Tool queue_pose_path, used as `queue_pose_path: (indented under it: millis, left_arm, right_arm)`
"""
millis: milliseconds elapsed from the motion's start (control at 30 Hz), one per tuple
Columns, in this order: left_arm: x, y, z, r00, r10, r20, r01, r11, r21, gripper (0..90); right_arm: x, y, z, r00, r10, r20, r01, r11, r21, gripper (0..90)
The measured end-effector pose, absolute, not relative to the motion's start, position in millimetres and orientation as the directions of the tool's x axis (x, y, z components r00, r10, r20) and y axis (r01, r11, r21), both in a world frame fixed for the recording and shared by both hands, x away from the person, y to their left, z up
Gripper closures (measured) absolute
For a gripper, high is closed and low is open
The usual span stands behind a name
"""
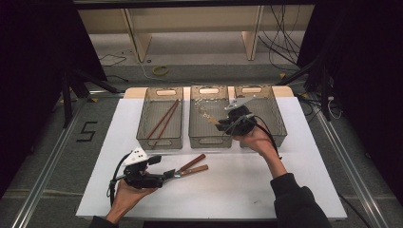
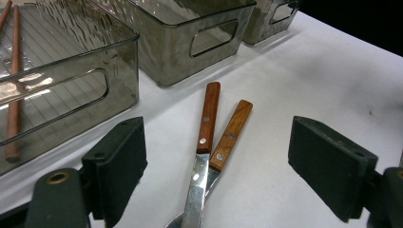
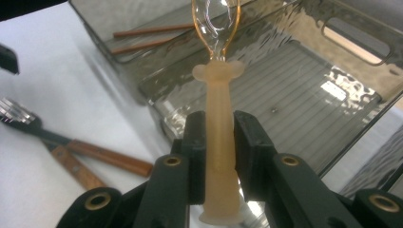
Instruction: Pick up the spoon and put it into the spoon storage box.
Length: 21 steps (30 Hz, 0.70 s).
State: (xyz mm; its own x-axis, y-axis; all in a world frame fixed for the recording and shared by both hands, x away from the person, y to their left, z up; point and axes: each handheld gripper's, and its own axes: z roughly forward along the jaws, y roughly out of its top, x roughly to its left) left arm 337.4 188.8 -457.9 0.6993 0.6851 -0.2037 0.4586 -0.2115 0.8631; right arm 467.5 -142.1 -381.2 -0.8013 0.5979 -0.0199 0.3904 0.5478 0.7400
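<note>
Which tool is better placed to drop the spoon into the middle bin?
Right. The right tool is shut on the spoon above the middle bin; the left tool stands open by the knives.

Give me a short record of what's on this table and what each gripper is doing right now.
Surface: white table
Bins: three clear bins in a row; left bin, middle bin, right bin
Left bin contents: two brown sticks
Loose on table: two wooden-handled knives, crossing
Left gripper: open, jaws either side of the knife blades
Right gripper: shut on a pale-handled utensil, held above the middle bin
</note>
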Motion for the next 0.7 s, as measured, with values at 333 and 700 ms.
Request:
queue_pose_path:
  millis: [333, 700]
  left_arm:
    - [337.0, 189.2, -457.3, 0.7, 0.686, -0.199, 0.455, -0.213, 0.865, 19.6]
    - [336.9, 189.6, -456.9, 0.701, 0.686, -0.195, 0.451, -0.214, 0.867, 19.6]
  right_arm:
    - [484.7, -137.2, -379.5, -0.771, 0.636, -0.019, 0.417, 0.528, 0.74, 76.4]
    - [499.3, -137.5, -389.4, -0.738, 0.675, -0.013, 0.461, 0.518, 0.721, 76.4]
